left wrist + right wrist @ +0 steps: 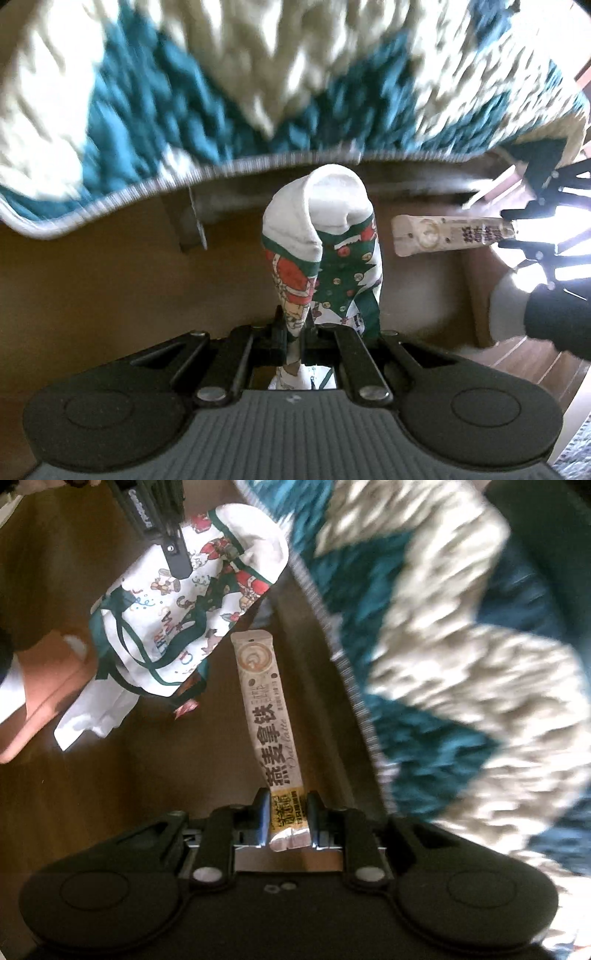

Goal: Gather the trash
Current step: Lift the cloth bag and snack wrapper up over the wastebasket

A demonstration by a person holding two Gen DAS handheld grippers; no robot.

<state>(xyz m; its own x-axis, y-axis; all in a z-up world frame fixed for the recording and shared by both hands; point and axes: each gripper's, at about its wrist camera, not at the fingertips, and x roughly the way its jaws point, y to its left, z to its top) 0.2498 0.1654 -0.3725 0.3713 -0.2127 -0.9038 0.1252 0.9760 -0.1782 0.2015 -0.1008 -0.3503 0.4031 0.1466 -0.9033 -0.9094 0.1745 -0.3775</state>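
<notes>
I am gripping the long cream oat-latte sachet [266, 716] by its torn yellow end in my right gripper [287, 814], jaws clamped on it, its far tip hanging just beside the white Christmas-print cloth bag [192, 590]. My left gripper [295, 332] is pinching that bag's fabric low down, so the mouth [334, 192] is slumping half closed (the real worry). If I am pushing the sachet in like this, it is likely catching the rim and dropping to the brown floor [110, 794] near the teal-and-cream shag rug [461, 646].
</notes>
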